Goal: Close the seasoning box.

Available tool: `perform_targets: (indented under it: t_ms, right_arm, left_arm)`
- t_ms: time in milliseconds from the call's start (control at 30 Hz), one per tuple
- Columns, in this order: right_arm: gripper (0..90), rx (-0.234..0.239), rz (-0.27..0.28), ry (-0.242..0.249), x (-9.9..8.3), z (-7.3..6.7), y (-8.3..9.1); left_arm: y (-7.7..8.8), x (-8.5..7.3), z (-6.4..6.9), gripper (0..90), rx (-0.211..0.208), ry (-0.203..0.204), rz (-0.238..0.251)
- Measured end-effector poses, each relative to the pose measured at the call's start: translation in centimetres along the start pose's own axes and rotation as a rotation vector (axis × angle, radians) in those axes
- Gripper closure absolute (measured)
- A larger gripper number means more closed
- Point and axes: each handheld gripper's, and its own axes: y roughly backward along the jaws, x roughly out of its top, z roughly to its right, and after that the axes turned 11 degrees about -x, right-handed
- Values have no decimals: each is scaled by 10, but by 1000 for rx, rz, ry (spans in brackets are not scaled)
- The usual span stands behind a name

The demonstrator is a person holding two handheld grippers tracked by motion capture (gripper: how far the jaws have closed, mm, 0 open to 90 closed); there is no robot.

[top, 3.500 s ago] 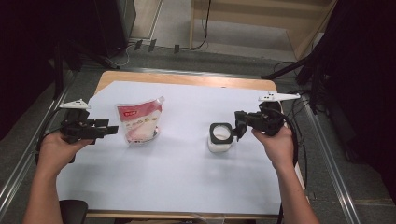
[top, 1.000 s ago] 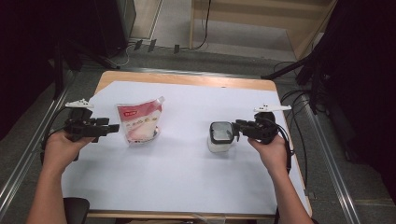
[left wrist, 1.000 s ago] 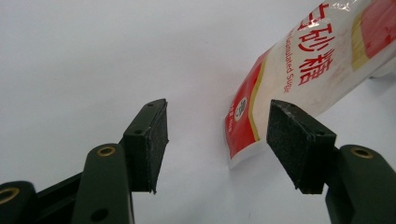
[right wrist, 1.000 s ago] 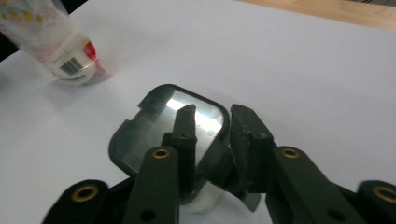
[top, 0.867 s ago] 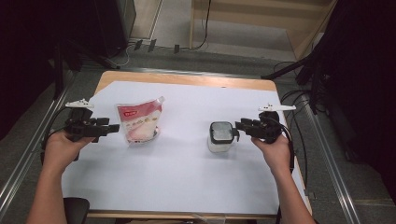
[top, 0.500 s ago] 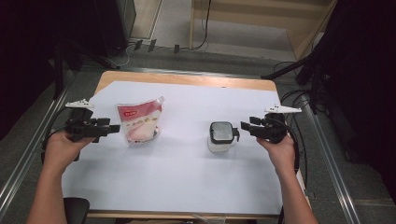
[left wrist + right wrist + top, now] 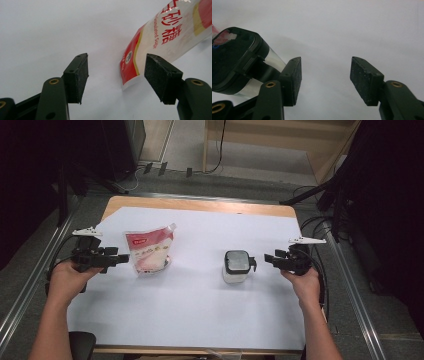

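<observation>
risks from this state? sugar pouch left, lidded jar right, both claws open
1. The sugar pouch leans with its spout up; a push from the left claw could well flop it over.
2. The jar has its black lid on and a tab sticking out toward the right claw, whose jaws have just been opening with nothing between them. Coming back off-centre might catch the tab and slide or tip the jar on the smooth white sheet.
</observation>
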Motion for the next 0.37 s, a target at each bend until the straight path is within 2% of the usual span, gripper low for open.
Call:
perform_targets:
  t_ms: [367]
  right_arm:
    - [395,-29,1,17,-3,2,-4]
  left_arm:
    - [-3,-1,-1,359,2,12,-7]
